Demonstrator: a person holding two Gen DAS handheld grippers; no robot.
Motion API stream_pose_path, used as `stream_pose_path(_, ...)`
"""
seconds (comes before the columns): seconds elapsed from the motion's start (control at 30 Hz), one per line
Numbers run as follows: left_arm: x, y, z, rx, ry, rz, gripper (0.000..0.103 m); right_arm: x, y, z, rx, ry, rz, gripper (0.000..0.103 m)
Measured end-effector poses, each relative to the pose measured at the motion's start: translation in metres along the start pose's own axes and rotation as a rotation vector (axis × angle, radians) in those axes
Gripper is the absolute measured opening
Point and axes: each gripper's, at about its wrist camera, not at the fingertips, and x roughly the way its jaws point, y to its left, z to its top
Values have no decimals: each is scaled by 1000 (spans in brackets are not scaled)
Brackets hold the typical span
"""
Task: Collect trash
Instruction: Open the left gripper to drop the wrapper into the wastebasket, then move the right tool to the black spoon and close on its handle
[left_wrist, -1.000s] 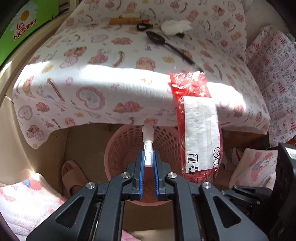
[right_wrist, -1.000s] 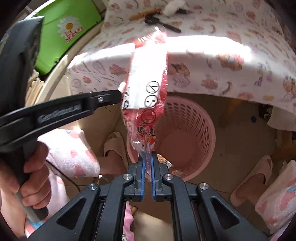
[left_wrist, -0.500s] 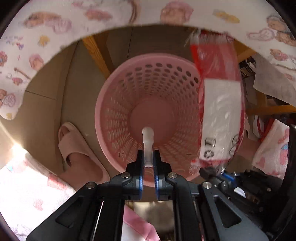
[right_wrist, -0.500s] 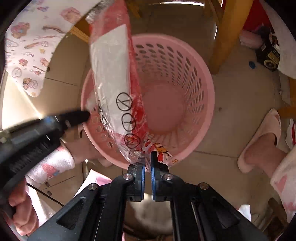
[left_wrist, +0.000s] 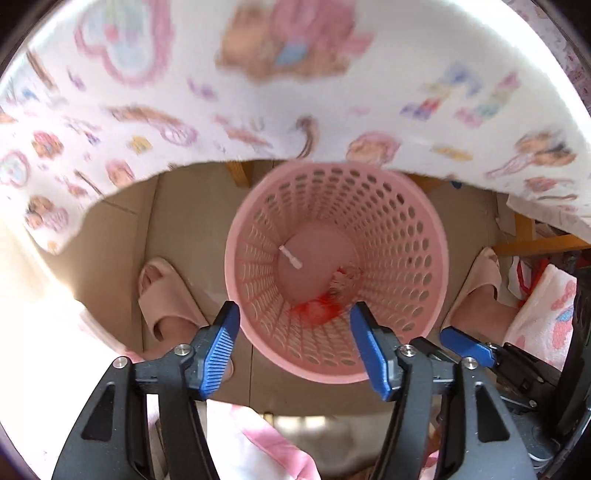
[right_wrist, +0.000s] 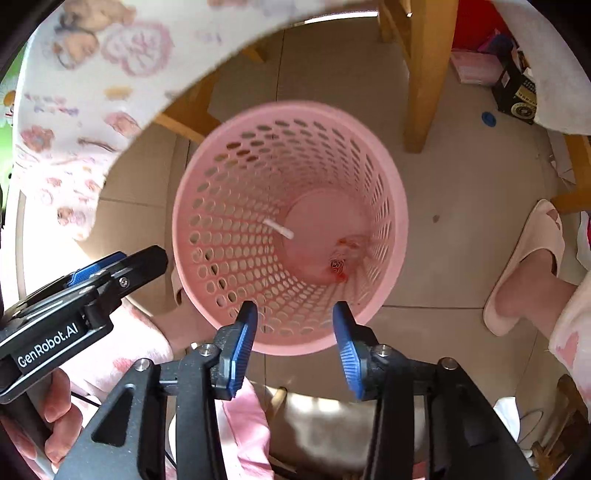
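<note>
Left wrist view: left gripper (left_wrist: 293, 317) and right gripper (right_wrist: 294, 314) have just been opening, nothing between their jaws. Small white plastic stick (left_wrist: 290, 257) and crumpled red-and-clear plastic wrapper (left_wrist: 327, 297) lie inside round pink perforated plastic basket (left_wrist: 417, 236).

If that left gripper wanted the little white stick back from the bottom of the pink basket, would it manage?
Probably yes. The left gripper hangs open above the pink basket, pointing down into its mouth, and the white stick lies bare on the bottom beside the red wrapper. Only the basket's depth might hinder it.
</note>
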Motion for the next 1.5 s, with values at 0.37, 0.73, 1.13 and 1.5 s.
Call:
stream_pose_path(0.37, -82, 13, 7, -28, -396, 38, 63, -106, 26, 4, -183, -397, -101, 45)
stream_pose_path(0.73, -150, 44, -10, -153, -722, 90, 94, -179, 46, -10, -279, -600, -121, 50)
stream_pose_path(1.13, -174, 50, -22, -177, -893, 164, 102, -224, 66, 43, -441, -650, -148, 65)
stream_pose_path(1.5, -158, 53, -16, -188, -812, 125, 102, -182, 72, 73, -423, -614, -88, 67)
